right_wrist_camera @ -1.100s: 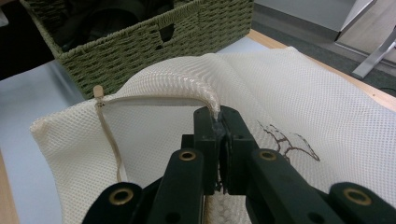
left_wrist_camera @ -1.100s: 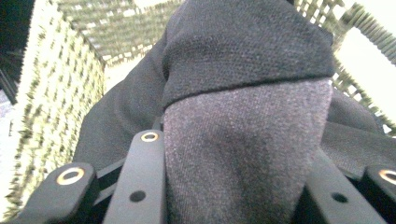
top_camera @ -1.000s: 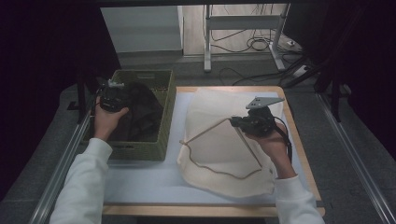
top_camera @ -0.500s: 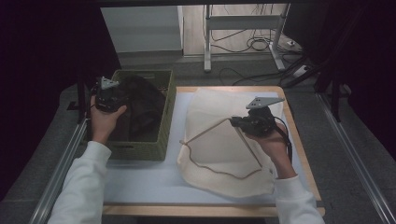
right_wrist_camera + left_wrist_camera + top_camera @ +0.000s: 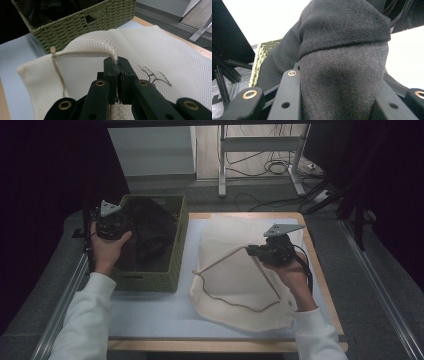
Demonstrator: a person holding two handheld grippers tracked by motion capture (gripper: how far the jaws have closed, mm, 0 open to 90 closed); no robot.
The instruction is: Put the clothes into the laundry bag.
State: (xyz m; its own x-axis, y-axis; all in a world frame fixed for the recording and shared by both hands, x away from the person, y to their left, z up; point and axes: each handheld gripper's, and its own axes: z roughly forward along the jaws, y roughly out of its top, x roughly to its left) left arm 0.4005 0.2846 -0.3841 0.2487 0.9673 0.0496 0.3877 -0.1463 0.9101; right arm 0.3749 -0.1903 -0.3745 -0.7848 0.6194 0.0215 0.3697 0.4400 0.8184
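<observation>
A green wicker basket (image 5: 172, 267) at the table's left holds dark clothes. My left gripper (image 5: 127, 220) hangs over the basket's left side, shut on a black garment (image 5: 150, 227). In the left gripper view the black garment (image 5: 342, 50) bulges thick between the jaws of that gripper (image 5: 337, 100). A cream mesh bag (image 5: 240, 285) with a tan drawstring (image 5: 225, 295) lies on the right of the table. My right gripper (image 5: 248, 251) is shut on the bag's rim and holds it raised. In the right gripper view that gripper (image 5: 116, 65) pinches the corded rim (image 5: 95, 50) of the mesh bag (image 5: 160, 57).
The basket (image 5: 75, 27) stands just beyond the bag's mouth. A pale blue mat (image 5: 150, 312) covers the wooden table (image 5: 320, 270). A metal rail (image 5: 65, 295) runs along the table's left side. Cables and desk legs (image 5: 222, 165) lie on the floor behind.
My left gripper has shifted slightly left and risen, pulling the black garment up out of the basket. The right gripper and the bag's rim have stayed put.
</observation>
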